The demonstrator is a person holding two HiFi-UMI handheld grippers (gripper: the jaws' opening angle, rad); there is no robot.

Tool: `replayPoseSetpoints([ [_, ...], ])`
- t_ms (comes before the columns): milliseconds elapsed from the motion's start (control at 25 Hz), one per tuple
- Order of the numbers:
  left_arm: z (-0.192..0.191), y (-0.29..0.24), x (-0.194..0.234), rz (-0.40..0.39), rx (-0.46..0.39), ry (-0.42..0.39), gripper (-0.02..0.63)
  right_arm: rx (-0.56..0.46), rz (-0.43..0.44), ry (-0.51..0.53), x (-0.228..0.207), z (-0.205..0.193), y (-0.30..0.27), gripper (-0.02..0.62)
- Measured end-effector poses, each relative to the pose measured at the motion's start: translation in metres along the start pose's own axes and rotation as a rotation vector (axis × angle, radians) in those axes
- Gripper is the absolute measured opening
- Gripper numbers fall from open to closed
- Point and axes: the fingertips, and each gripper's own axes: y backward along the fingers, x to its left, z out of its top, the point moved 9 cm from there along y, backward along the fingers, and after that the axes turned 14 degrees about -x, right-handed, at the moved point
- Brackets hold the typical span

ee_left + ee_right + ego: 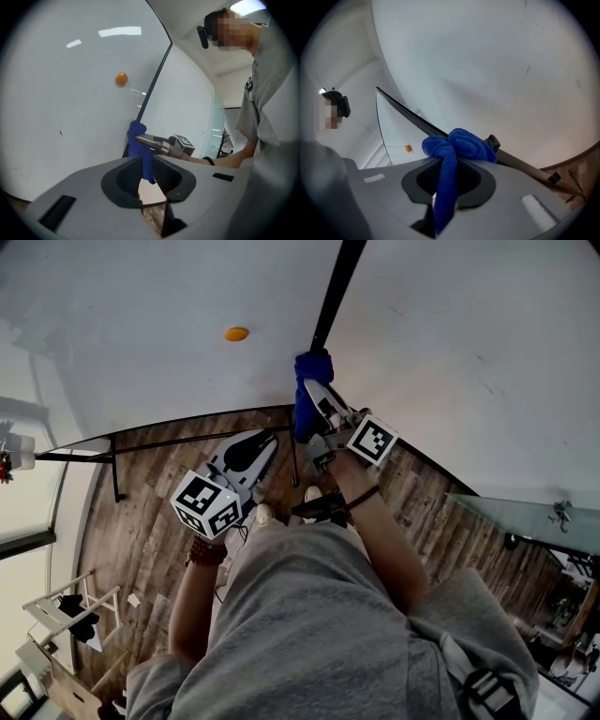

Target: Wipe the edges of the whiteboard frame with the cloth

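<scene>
Your right gripper [317,395] pinches the blue cloth [302,418] against the whiteboard's dark frame edge [333,287] at twelve o'clock, bunched to rub along the strip; your left gripper [262,442], jaws slightly parted and empty, hangs at eight o'clock, clear of the stroke

right gripper [316,397] raised ahead, jaws clamped on cloth [313,366]; left gripper [266,440] lower, jaws slightly apart, empty.
</scene>
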Motion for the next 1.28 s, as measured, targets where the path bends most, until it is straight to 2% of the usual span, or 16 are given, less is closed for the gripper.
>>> replayPoseSetpoints([
  [360,-0.001,0.006,0.002,0.015,-0.006,0.0,0.067,-0.02,-0.036,-0.034,-0.01,-0.007,0.002,0.064],
  [1280,-0.002,0.009,0.008,0.047,-0.008,0.006,0.067,0.042,-0.128,-0.103,-0.041,-0.015,0.01,0.064],
])
